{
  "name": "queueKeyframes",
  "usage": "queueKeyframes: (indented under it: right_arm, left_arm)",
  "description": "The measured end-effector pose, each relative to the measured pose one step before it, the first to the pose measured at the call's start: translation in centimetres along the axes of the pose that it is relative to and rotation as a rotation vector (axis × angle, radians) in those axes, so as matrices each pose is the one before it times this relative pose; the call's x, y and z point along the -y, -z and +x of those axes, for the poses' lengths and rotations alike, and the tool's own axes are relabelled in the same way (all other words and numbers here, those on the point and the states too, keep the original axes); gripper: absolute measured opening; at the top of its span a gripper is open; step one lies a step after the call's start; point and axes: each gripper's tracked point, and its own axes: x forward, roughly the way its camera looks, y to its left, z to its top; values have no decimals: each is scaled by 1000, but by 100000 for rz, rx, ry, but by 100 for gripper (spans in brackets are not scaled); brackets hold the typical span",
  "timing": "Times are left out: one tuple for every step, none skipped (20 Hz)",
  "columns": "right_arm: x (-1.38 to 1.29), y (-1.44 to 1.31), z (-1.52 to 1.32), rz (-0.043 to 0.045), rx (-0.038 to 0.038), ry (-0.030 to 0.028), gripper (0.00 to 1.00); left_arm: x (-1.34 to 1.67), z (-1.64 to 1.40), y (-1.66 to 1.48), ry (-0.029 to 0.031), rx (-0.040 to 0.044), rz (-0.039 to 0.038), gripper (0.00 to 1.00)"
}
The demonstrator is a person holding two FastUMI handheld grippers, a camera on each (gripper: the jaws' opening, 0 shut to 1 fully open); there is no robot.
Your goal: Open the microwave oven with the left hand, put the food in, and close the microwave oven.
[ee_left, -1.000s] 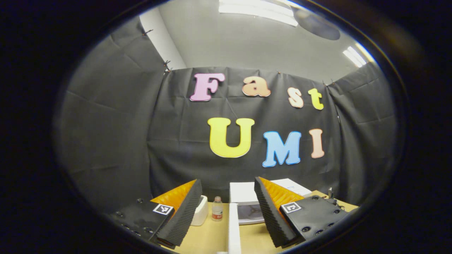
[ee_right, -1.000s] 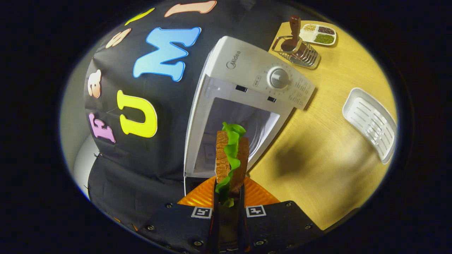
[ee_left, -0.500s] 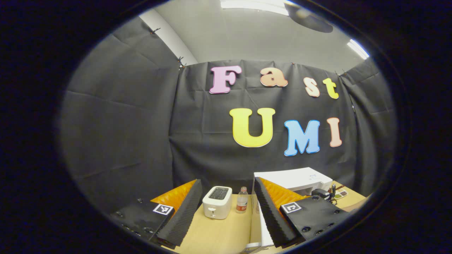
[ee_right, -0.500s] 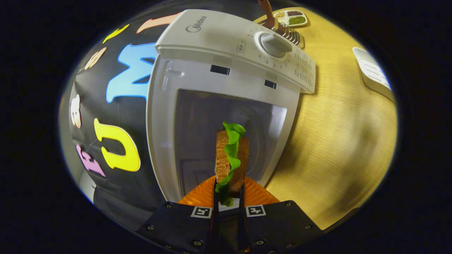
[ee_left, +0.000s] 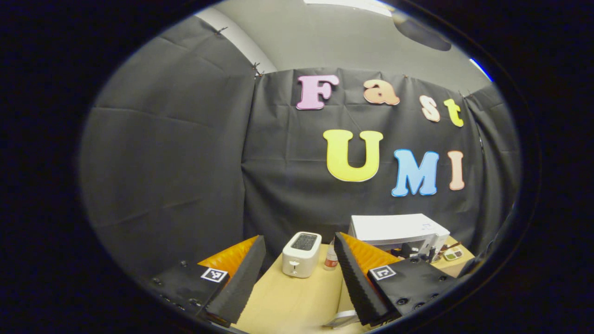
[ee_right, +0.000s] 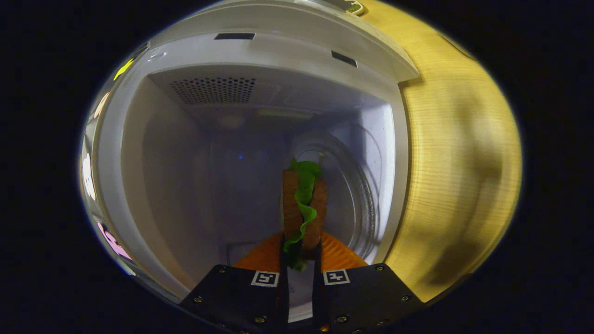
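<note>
In the right gripper view my right gripper (ee_right: pixel 300 241) is shut on a sandwich (ee_right: pixel 304 204), two brown slices with green lettuce between, held on edge. It sits at the mouth of the open white microwave (ee_right: pixel 260 51), with the glass turntable (ee_right: pixel 357 185) just beyond the sandwich. In the left gripper view my left gripper (ee_left: pixel 297 273) is open and holds nothing, raised above the wooden table (ee_left: pixel 297 301). The white microwave (ee_left: pixel 399 229) stands to its right, with the other gripper as a dark shape (ee_left: pixel 408 251) at its front.
A white toaster (ee_left: pixel 301 254) and a small bottle (ee_left: pixel 331 260) stand on the table ahead of the left gripper. A small dish of seeds (ee_left: pixel 452 253) lies right of the microwave. Bare wooden table (ee_right: pixel 455 162) runs along the microwave's side.
My right gripper has carried the sandwich forward to the microwave's opening. My left gripper has drawn back and swung left, away from the open door.
</note>
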Motion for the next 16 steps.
queueKeyframes:
  right_arm:
    - [97,146,534,-1284,457,864,21]
    - [121,111,336,-693,-283,928,21]
    - [70,-31,135,-352,152,514,21]
    - [466,94,244,-705,-538,2268,21]
    - [663,45,-385,-975,-1084,3677,27]
    - [1144,41,-34,-103,-643,4537,33]
    - [-30,-103,-56,3967,-178,-794,41]
    - [-76,-143,-418,2508,-397,-453,47]
    - [378,24,219,-1491,-810,1502,53]
    - [-4,-19,-412,-2465,-842,772,55]
    - [-795,165,-561,-1141,-1075,-1735,55]
    - [-272,188,-441,-1058,-1953,896,69]
    - [373,119,-1214,-2198,-1115,2780,85]
    - [-32,-169,-680,-2330,-85,-324,91]
    - [50,9,-1147,-2111,-908,-608,92]
    - [87,138,-1189,-2430,-1328,-861,91]
  left_arm:
    - [-76,109,155,-422,-39,-132,97]
    - [-91,30,72,-262,-251,-303,97]
    - [72,49,202,-39,-359,-298,97]
    - [85,74,35,231,-142,-304,97]
    - [108,150,107,472,-283,-405,97]
    - [260,188,37,569,-277,-621,95]
    - [291,199,142,757,-39,-696,96]
    - [386,189,-87,873,80,-407,97]
    - [342,63,-122,989,461,-43,98]
    - [417,206,-289,1110,728,168,95]
    - [560,207,180,1453,323,197,98]
    - [403,103,86,1219,76,34,97]
    - [443,4,68,1530,-312,-303,97]
    - [527,183,121,1309,-468,-187,97]
    - [498,28,130,1538,-172,-34,97]
    - [482,119,31,1368,-15,139,97]
